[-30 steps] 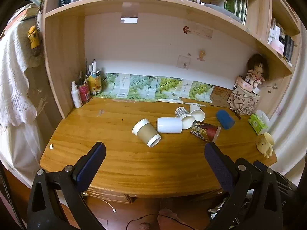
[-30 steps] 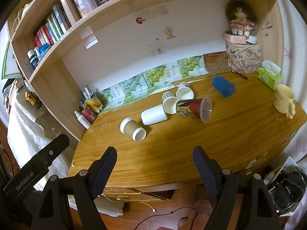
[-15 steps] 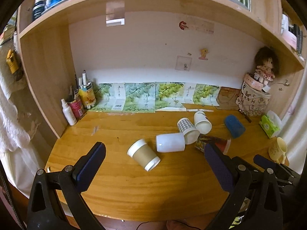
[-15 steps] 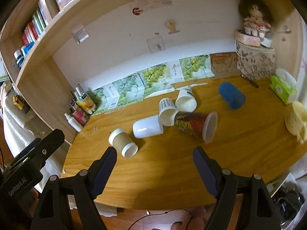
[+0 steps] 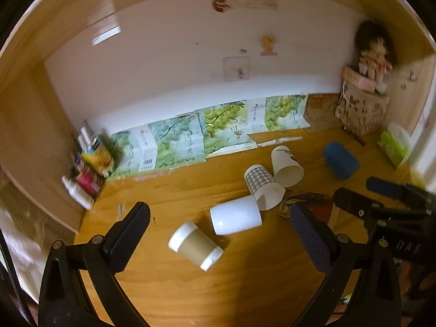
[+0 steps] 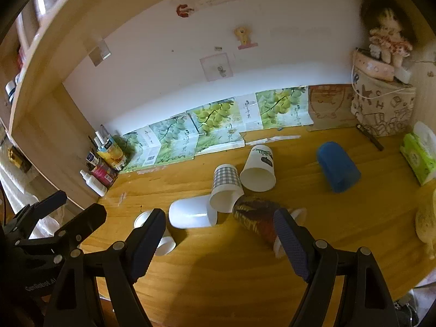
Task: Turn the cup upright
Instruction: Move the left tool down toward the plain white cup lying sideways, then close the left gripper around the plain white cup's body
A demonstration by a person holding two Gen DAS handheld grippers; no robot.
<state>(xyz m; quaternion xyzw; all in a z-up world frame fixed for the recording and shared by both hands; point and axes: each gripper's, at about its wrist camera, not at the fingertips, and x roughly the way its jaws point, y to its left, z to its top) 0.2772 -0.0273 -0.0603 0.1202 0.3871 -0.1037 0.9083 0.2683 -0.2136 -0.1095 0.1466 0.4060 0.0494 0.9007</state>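
Several cups lie on their sides on the wooden desk (image 5: 245, 286): a brown paper cup (image 5: 194, 246), a plain white cup (image 5: 235, 215), a checked cup (image 5: 261, 185), a white printed cup (image 5: 286, 162), a dark patterned cup (image 6: 256, 219) and a blue cup (image 5: 340, 160). My left gripper (image 5: 220, 234) is open, its fingers either side of the brown and white cups, above them. My right gripper (image 6: 219, 235) is open, above the desk near the white cup (image 6: 192, 214) and the dark patterned cup.
Bottles and tubes (image 5: 87, 169) stand at the desk's back left. Leaf-print boxes (image 5: 207, 133) line the back wall. A fabric bag with a doll (image 6: 381, 103), a green tissue pack (image 6: 418, 156) and a yellow mug (image 6: 426, 223) stand at the right.
Both grippers have moved forward and lower over the desk, so the cups appear closer. Both stay open. The cups have not moved.
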